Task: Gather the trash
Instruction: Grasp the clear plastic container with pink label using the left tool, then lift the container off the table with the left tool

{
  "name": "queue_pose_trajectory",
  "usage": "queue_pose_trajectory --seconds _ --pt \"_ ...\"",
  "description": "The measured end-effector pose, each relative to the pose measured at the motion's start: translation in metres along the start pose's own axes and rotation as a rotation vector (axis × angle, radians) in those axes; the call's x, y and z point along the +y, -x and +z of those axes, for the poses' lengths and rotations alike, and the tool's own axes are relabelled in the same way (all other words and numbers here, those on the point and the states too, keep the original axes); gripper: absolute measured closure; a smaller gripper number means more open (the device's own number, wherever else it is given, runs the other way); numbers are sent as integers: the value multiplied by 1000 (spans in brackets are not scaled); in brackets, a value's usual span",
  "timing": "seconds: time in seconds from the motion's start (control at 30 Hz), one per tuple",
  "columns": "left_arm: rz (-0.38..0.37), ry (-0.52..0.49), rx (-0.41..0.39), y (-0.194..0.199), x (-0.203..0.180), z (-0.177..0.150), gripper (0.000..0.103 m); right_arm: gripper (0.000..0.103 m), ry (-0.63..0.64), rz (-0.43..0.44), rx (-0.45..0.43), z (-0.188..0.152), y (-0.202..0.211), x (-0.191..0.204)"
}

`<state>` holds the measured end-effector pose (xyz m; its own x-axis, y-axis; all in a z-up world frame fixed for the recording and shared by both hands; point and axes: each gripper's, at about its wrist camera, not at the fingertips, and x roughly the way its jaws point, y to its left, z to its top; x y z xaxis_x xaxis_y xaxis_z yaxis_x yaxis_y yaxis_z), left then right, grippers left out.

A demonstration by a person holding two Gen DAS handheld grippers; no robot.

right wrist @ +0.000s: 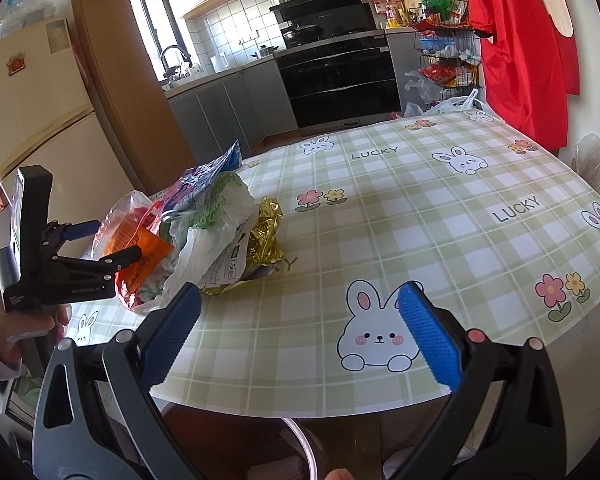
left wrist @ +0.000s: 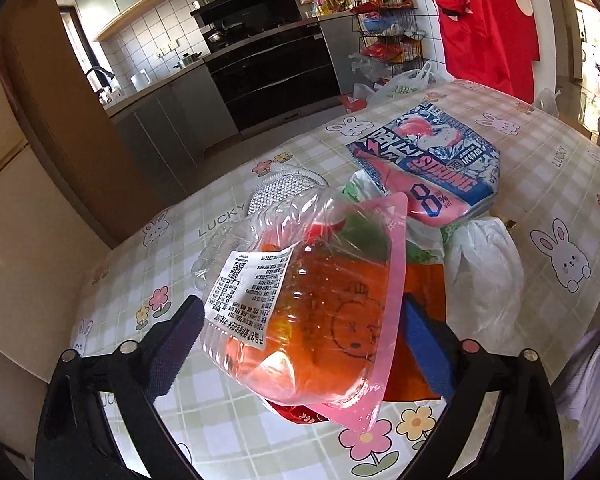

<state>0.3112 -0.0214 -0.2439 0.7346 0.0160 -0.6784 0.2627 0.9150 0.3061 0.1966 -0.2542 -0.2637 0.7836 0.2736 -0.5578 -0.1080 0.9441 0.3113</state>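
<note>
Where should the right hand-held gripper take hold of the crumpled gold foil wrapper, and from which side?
Probably its raised upper crest, approached from the open table side. The gold foil wrapper lies at the pile's edge; its other side presses against the white plastic bag.

Two tongs: the left tongs (left wrist: pixel 300 344) and the right tongs (right wrist: pixel 300 336). One desk (right wrist: pixel 420 208) under a checked cloth. On it, one clear plastic tray (left wrist: pixel 300 304) with a pink rim, one orange wrapper (right wrist: pixel 140 248), one blue and pink drinks pack (left wrist: pixel 428 160), one gold foil bag (right wrist: pixel 266 232) and one white plastic bag (left wrist: pixel 484 272).
</note>
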Motion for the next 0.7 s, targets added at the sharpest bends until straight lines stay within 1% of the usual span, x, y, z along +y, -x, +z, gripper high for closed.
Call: queue_pose_trajectory --seconds 0.03,0.07,0.17,0.23,0.4,0.57,0.7 --pt "-19 13 4 0 2 1 27 6 -1 1 -1 0 0 0" --pt "-30 22 4 0 4 2 31 6 1 0 -1 1 0 0" --pt "-15 23 -14 6 8 3 44 6 7 0 -1 2 1 1" --pt "-45 64 -23 11 16 2 48 6 12 3 -1 2 1 2" --pt "-99 180 -20 18 43 1 49 6 30 15 4 5 0 11" --pt "-151 299 -50 30 68 -3 49 6 57 22 5 7 -2 21" --pt "-145 359 -69 36 82 -9 50 6 69 23 12 8 -4 28"
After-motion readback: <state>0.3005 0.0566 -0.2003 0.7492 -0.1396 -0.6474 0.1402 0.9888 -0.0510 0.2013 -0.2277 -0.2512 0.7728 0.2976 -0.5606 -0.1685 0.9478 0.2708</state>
